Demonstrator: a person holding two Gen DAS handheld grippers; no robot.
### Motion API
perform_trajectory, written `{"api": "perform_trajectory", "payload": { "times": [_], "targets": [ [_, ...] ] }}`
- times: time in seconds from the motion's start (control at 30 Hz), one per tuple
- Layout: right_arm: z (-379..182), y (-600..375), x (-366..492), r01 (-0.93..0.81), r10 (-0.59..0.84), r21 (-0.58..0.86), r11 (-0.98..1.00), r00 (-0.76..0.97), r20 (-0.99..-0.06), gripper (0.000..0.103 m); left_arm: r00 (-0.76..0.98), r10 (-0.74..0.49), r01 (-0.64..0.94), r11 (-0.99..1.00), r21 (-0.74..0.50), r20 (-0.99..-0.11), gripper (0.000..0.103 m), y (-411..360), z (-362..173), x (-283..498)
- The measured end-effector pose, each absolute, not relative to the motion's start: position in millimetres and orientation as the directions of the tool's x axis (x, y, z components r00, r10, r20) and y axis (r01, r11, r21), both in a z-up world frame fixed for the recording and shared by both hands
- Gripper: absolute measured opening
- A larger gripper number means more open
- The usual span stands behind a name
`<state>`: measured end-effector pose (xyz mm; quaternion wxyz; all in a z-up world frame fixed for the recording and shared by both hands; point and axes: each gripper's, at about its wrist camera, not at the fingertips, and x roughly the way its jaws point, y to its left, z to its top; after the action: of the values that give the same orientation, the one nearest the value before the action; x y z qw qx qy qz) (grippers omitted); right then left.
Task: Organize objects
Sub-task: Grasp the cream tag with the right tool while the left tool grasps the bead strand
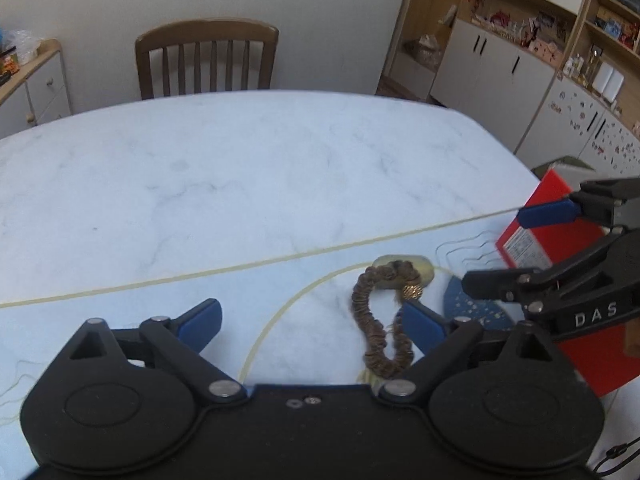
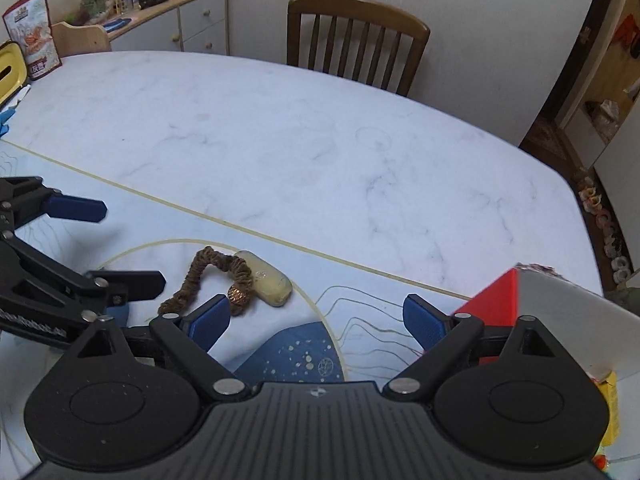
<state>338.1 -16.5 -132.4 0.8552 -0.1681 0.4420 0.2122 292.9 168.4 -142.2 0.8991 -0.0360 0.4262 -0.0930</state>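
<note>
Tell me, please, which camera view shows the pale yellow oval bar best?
The right wrist view: the pale yellow oval bar shows nearly whole beside the brown ruffled hair tie. In the left wrist view, the tie covers part of it.

Left gripper (image 1: pixel 311 325) and right gripper (image 2: pixel 317 323), jaws wide apart.

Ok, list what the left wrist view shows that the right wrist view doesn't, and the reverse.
Only the left wrist view: white cabinets and open shelves behind the table's right end. Only the right wrist view: a cluttered sideboard, a printed pouch on the table's far left corner. Both: the brown scrunchie lying partly on a pale oval object, the red box, wooden chair, both grippers open.
</note>
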Motion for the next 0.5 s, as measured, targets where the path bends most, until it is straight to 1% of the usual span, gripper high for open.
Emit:
{"api": "perform_trajectory", "payload": {
  "times": [0.03,0.07,0.1,0.13,0.23,0.27,0.33,0.4,0.47,0.5],
  "targets": [
    [-134,-14,340,-0.518,0.209,-0.114,0.847,0.523,-0.826,0.093,0.614,-0.201,0.147,0.979,-0.140,-0.763,0.088,167,-145,295],
    [-135,-12,342,-0.526,0.206,-0.119,0.842,0.518,-0.830,0.093,0.611,-0.202,0.157,0.979,-0.133,-0.766,0.086,165,-147,297],
    [-137,-9,344,-0.535,0.205,-0.119,0.836,0.506,-0.838,0.091,0.608,-0.201,0.164,0.978,-0.126,-0.768,0.083,163,-150,299],
    [-139,-6,346,-0.546,0.202,-0.124,0.829,0.498,-0.843,0.087,0.606,-0.199,0.170,0.978,-0.119,-0.770,0.080,162,-153,301],
    [-145,2,352,-0.577,0.175,-0.170,0.799,0.493,-0.852,0.084,0.597,-0.208,0.187,0.975,-0.117,-0.775,0.073,160,-160,307],
    [-146,3,355,-0.580,0.172,-0.173,0.796,0.490,-0.855,0.082,0.599,-0.214,0.192,0.974,-0.121,-0.772,0.073,160,-160,308],
    [-147,3,361,-0.577,0.170,-0.164,0.800,0.480,-0.861,0.075,0.604,-0.228,0.207,0.970,-0.126,-0.764,0.073,159,-160,310],
    [-146,2,364,-0.577,0.171,-0.156,0.802,0.471,-0.865,0.072,0.607,-0.249,0.227,0.964,-0.136,-0.755,0.071,158,-161,312],
    [-147,2,367,-0.579,0.167,-0.156,0.800,0.465,-0.869,0.072,0.610,-0.259,0.242,0.961,-0.135,-0.748,0.069,156,-161,314],
    [-147,2,369,-0.579,0.167,-0.150,0.802,0.458,-0.873,0.071,0.612,-0.265,0.252,0.958,-0.134,-0.745,0.065,155,-161,315]
  ]
}}
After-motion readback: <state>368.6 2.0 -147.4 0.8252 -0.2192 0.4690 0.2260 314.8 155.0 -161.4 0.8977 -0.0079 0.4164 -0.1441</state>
